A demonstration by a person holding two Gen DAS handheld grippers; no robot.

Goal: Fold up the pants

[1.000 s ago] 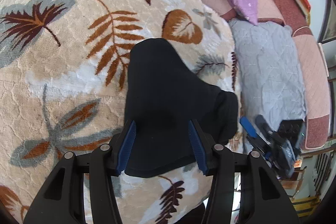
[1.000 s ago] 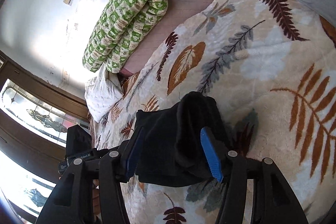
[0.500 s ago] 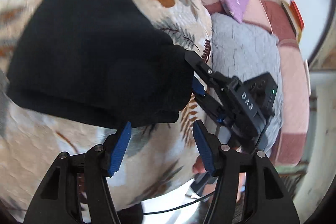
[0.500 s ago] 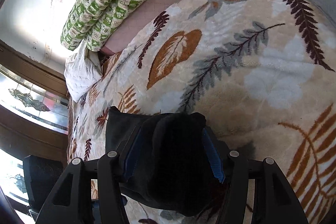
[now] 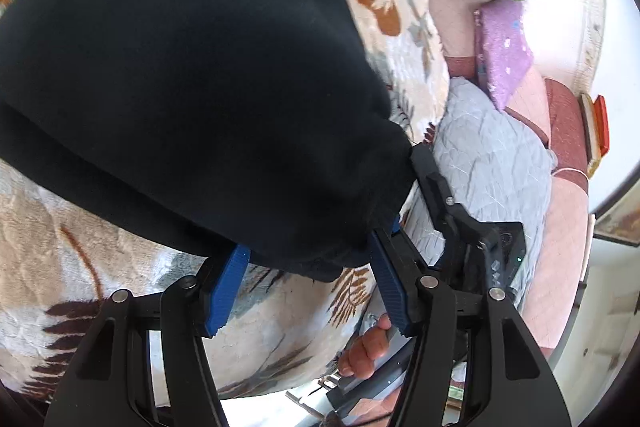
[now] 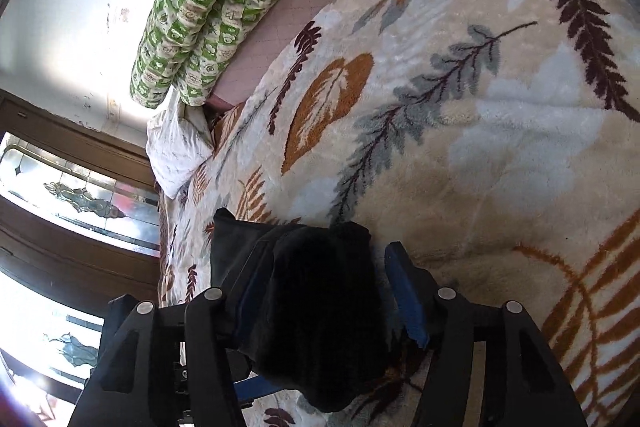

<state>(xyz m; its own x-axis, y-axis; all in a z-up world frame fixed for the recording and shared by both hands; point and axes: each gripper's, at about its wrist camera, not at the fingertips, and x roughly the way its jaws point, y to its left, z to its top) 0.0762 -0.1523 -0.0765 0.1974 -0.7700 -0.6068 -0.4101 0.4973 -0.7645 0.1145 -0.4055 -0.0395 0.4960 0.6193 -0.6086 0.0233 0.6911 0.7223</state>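
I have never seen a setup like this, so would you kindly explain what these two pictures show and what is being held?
There is no robot here. A person holds a two-fingered claw in each hand, and each claw carries a wide-angle camera looking out along its blue-padded fingers. One picture comes from the left claw, the other from the right claw. Both look down on a bed covered by a cream leaf-patterned blanket, with a green patterned quilt rolled up beyond it. The dark cloth is the black pants, bunched and lifted. Cloth lies between the fingers of each claw, though whether either is actually pinching it is hard to tell.
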